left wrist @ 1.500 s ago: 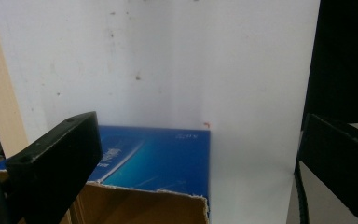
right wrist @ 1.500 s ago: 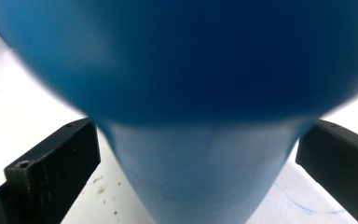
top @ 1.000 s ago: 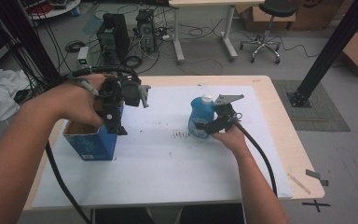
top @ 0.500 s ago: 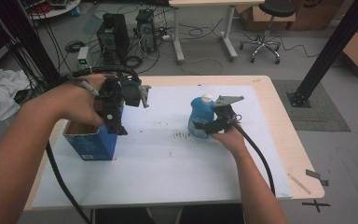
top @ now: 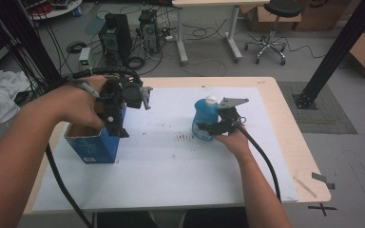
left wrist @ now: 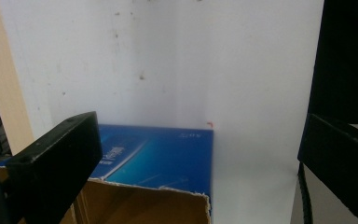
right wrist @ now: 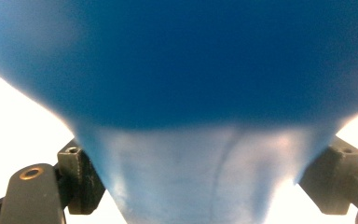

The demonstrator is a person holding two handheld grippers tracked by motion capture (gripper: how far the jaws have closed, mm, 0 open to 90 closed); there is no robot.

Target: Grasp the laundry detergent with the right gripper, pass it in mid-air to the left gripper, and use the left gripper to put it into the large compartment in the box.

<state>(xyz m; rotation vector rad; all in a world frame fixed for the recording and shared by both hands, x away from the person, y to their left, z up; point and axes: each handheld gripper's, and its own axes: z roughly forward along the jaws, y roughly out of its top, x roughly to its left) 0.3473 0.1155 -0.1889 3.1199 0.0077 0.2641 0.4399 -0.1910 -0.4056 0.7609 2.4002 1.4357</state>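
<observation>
A workshop floor with computer towers [top: 116, 35], loose cables and a stool [top: 270, 28] lies behind a wooden table [top: 294, 137] covered by a white sheet [top: 171, 166].

On the right half of the sheet the right gripper [top: 208, 127] reaches in level from the side toward a blue bottle [top: 206, 118]. Its jaws have just been closing, with the bottle between them. In the right gripper view the blue bottle [right wrist: 182, 93] fills the gap, and the two pads [right wrist: 81, 177] sit against its narrowing sides, so the grip looks made, though the picture is blurred this close.

The left gripper [top: 116, 124] hangs over the near right corner of an open blue box [top: 92, 145], pointing down. In the left gripper view its jaws stand wide apart with nothing between them; one finger [left wrist: 51, 163] is above the torn rim of the blue box [left wrist: 158, 158], the other above the sheet beside it.

The box stands at the left edge of the sheet, its top open, brown card showing inside; whether anything lies in it cannot be told.

The bottle stands upright, long axis vertical, white cap [top: 211, 99] at the top, well apart from the box.
</observation>
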